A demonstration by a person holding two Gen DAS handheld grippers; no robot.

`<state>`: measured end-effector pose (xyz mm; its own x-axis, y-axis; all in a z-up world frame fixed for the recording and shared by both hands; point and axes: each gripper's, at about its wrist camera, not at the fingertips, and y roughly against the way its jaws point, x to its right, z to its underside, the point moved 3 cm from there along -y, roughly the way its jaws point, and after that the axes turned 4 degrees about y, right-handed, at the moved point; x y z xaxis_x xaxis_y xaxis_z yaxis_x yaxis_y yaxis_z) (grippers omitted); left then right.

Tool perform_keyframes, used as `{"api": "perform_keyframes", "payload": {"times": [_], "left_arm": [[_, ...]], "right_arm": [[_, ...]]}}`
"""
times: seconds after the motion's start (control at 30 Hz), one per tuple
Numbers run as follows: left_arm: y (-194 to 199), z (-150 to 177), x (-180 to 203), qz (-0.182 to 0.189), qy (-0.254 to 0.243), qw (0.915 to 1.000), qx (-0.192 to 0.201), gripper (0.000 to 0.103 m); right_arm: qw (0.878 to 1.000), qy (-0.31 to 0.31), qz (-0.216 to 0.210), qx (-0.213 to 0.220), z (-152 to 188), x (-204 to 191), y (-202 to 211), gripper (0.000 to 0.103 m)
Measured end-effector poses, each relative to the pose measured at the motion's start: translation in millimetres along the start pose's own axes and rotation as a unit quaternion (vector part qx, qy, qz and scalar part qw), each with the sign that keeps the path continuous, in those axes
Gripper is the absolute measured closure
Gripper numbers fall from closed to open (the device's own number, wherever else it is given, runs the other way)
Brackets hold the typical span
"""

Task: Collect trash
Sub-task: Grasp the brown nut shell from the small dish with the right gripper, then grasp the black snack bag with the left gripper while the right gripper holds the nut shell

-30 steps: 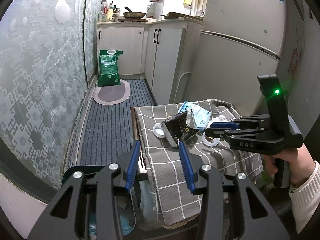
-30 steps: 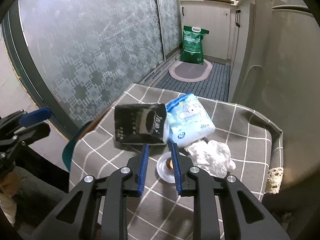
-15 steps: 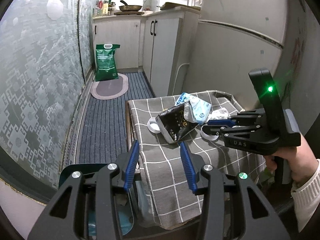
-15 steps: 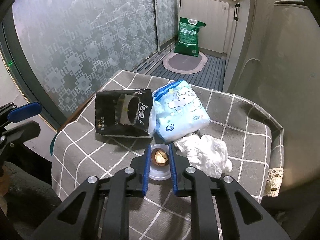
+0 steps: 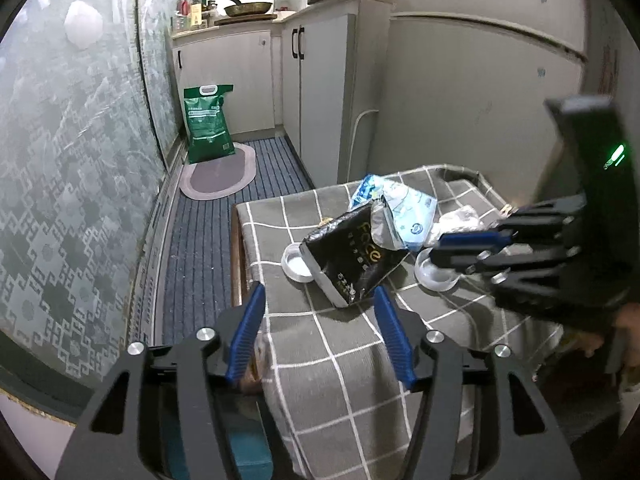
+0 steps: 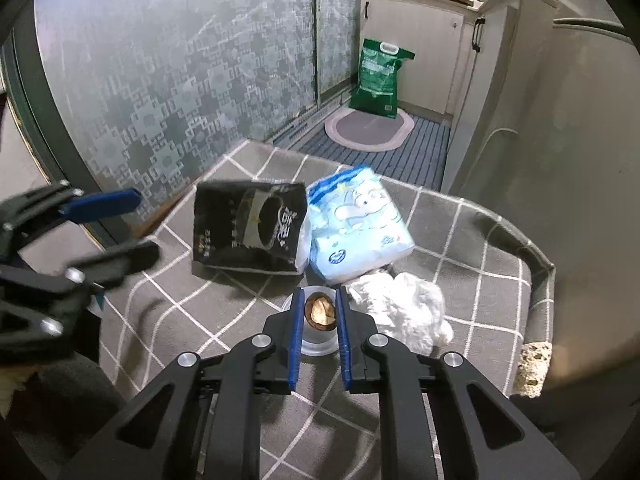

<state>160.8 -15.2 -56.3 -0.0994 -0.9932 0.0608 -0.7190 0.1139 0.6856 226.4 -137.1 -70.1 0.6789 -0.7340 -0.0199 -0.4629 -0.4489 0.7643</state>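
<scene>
Trash lies on a grey checked cloth (image 6: 224, 344): a torn black packet (image 6: 248, 232) (image 5: 352, 256), a blue tissue pack (image 6: 360, 224) (image 5: 404, 208), crumpled white paper (image 6: 404, 312) and a small clear cup (image 6: 318, 342) (image 5: 436, 274) holding a walnut shell (image 6: 319, 312). My right gripper (image 6: 319, 302) is narrowly open with its blue fingers either side of the shell, over the cup. My left gripper (image 5: 320, 312) is wide open and empty, near the cloth's front edge, just short of the black packet. A second clear cup (image 5: 296, 266) sits left of the packet.
A frosted glass door (image 6: 180, 60) runs along the left. A green bag (image 5: 208, 124) and an oval mat (image 5: 220, 172) lie on the blue ribbed floor. White cabinets (image 5: 320, 92) and a fridge (image 5: 480, 112) stand behind the table. A teal bin (image 5: 248, 456) shows below the left gripper.
My left gripper has moved forward toward the black packet and opened wider. My right gripper has moved over the cup so its fingers flank the walnut shell.
</scene>
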Motion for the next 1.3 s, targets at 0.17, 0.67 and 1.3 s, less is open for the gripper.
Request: {"api": "perform_keyframes", "payload": {"times": [0.17,0.67,1.3], "left_arm": [[-13.4,0.0,6.4,0.000,0.002,1.0000,-0.007,0.038],[-39.8,-18.8,27.4,-0.062,0.062,0.9962,0.001,0.007],[-71.6,-32.8,26.9,-0.162,0.145,0.9762,-0.002,0.005]], "right_arm": [[0.999,-0.026,-0.028,0.038,0.4,11.2,22.9,0.088],[0.994,-0.064,-0.037,0.083,8.7,36.5,61.7,0.088],[0.994,-0.069,-0.037,0.078,22.0,41.9,68.6,0.088]]}}
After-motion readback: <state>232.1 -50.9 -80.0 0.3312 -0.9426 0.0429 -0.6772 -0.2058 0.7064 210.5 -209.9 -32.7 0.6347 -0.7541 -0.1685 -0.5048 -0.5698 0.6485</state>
